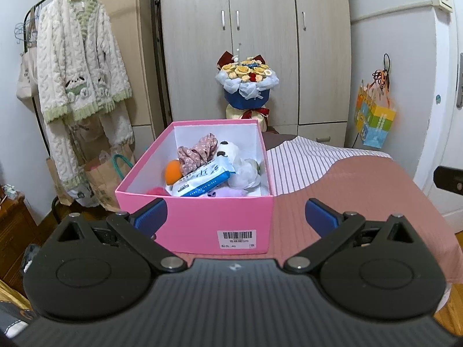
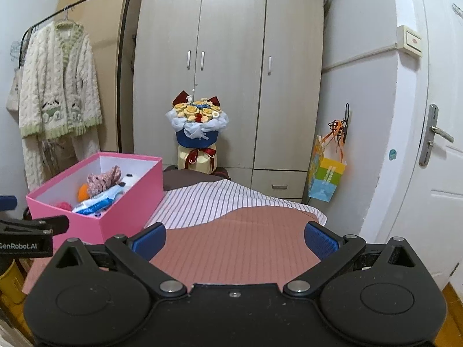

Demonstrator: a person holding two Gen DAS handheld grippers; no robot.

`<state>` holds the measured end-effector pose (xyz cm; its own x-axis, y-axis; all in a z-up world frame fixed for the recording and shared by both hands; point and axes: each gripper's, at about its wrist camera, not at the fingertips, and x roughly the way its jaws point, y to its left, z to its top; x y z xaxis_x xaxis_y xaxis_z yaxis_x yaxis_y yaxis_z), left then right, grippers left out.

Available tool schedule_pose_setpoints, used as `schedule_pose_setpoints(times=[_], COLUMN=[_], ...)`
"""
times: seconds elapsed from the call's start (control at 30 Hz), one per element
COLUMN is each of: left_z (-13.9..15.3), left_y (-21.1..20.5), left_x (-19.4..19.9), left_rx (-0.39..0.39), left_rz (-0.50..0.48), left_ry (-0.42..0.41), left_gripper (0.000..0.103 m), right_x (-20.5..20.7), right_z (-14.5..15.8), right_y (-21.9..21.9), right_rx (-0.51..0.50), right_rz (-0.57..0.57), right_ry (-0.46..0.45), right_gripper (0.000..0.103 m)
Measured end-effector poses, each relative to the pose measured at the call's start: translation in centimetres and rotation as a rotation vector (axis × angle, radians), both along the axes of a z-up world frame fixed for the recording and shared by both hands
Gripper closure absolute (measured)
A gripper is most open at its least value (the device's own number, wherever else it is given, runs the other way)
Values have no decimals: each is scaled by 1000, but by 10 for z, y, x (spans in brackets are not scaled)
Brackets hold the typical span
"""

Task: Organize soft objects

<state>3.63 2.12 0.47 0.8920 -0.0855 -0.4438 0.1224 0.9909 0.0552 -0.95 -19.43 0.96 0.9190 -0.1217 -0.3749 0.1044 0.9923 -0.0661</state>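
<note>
A pink box [image 1: 202, 219] stands open on the bed, just ahead of my left gripper [image 1: 235, 215], which is open and holds nothing. Inside lie a floral scrunchie [image 1: 196, 153], a blue-and-white wipes pack [image 1: 202, 180], an orange ball [image 1: 173, 171], a white plush toy [image 1: 231, 150] and other soft pieces. In the right wrist view the same pink box [image 2: 127, 199] sits to the left, with the wipes pack [image 2: 95, 204] showing. My right gripper [image 2: 234, 238] is open over the bare pink bedspread [image 2: 246, 248], empty.
A bouquet [image 1: 246, 84] stands at the bed's far end before a wardrobe [image 1: 254, 29]. A knitted cardigan [image 1: 78, 66] hangs on a rack at left; paper bags [image 1: 107, 179] sit below it. A colourful bag [image 2: 325, 173] hangs on the right wall beside a door [image 2: 439, 144].
</note>
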Motion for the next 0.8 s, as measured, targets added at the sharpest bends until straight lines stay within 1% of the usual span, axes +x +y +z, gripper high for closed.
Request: schedule_pose_setpoints(times=[0.2, 0.4, 0.8], left_z=[1, 0, -3], left_y=[0, -1, 1], left_x=[-1, 0, 2], left_rx=[-3, -3, 4], left_rz=[-5, -2, 5], left_ry=[4, 3, 4], left_gripper=[0, 0, 0], right_x=[2, 1, 5], right_z=[-4, -6, -10], right_y=[-1, 3, -5], right_rx=[33, 32, 53], right_rz=[8, 1, -18], right_ry=[6, -8, 4], right_gripper=[0, 0, 0])
